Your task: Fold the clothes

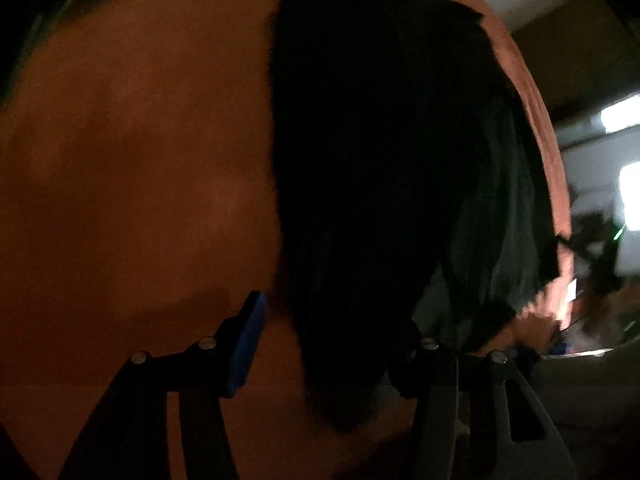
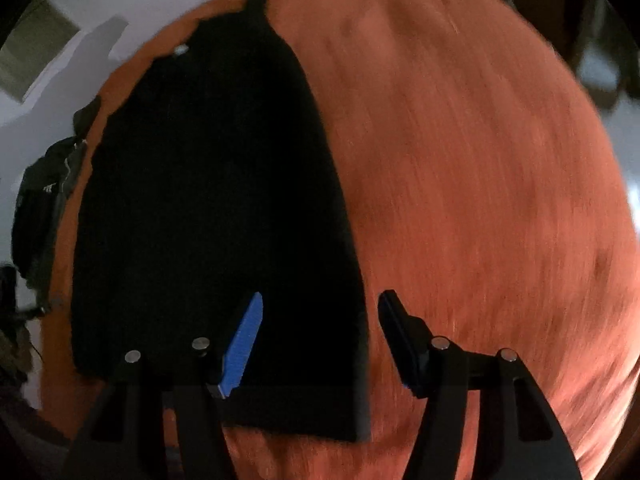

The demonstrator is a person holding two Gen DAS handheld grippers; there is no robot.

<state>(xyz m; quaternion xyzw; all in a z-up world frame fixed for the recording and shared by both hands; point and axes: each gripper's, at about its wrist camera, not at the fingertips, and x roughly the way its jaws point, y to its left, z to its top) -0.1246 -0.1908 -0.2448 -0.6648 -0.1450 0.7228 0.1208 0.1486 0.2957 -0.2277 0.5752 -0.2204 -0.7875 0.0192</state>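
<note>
A black garment (image 2: 216,216) lies spread on an orange cover (image 2: 460,184), its long straight edge running away from the right gripper (image 2: 320,344) and its near hem squared off just under that claw; from the right wrist view it looks like a narrow, already doubled panel, though whether folding made it so I cannot say.

The right gripper hangs above the near corner with its jaws wide apart and nothing between them; one blue finger (image 2: 244,344) sits over the cloth, the other over bare orange. The left gripper (image 1: 332,344) is also spread wide; dark cloth hangs down between its fingers, but I see no pinch, and the right-hand finger is hidden behind the fabric, so I would call it open and not holding.

Both pictures are smeared, so the claws seem to be on the move.

As I judge it, a good fold here depends on taking the hem corners evenly; each claw should bite only the layers meant to travel, close to the edge, and both should lift together so the straight side stays straight. The loose drape near the left claw could bunch or drag; it wants smoothing flat before any crease is pressed.
</note>
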